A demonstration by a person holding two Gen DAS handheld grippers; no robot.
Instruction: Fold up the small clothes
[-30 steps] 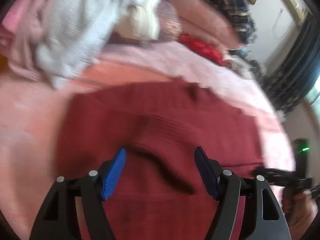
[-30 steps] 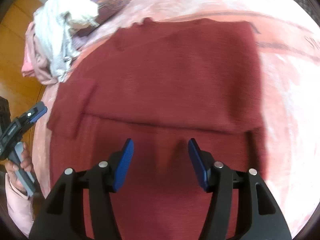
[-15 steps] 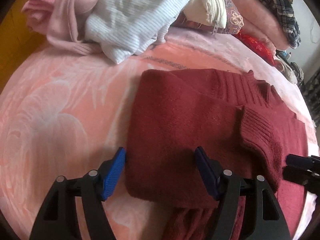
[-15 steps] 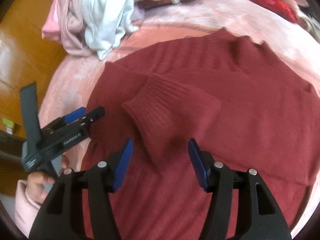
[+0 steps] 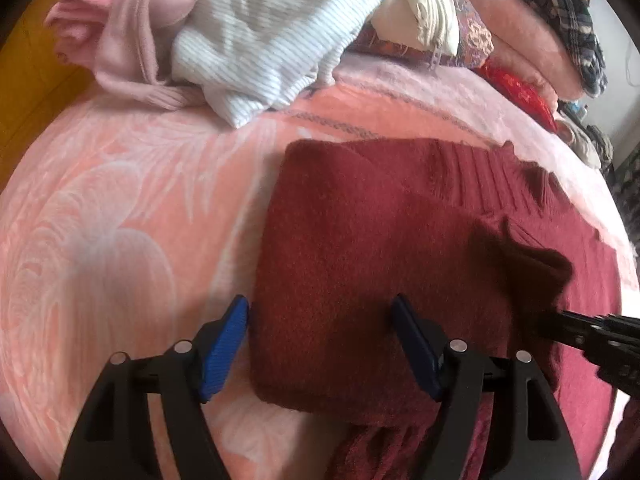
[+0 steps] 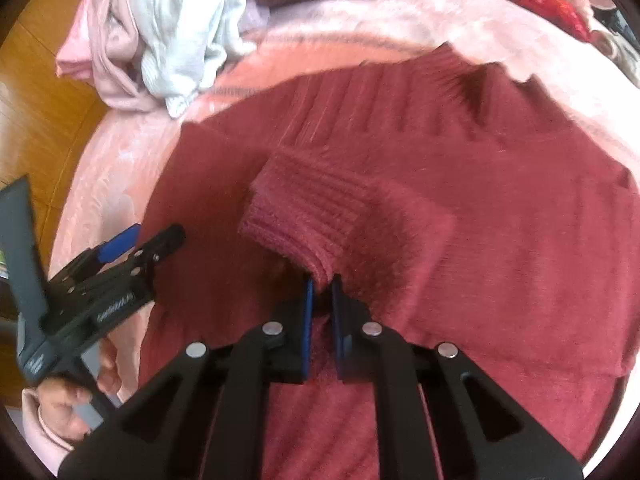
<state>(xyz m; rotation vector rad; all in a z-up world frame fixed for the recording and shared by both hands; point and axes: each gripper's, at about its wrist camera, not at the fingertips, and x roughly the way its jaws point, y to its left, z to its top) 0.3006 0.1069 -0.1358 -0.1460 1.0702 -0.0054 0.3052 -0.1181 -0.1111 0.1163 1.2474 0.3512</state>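
A dark red knit sweater lies spread on the pink bed cover, also in the right wrist view. One sleeve lies folded across its body, with the ribbed cuff raised. My right gripper is shut on the edge of that cuff. It shows at the right edge of the left wrist view. My left gripper is open and empty, hovering over the sweater's near left edge; it also shows in the right wrist view.
A pile of white and pale pink clothes lies at the far left of the bed. Pillows, a red cloth and a plaid garment lie along the far side. Wooden floor shows past the bed's left edge.
My right gripper has closed on the sleeve cuff and lifted it a little. My left gripper has stayed open near the sweater's left edge.
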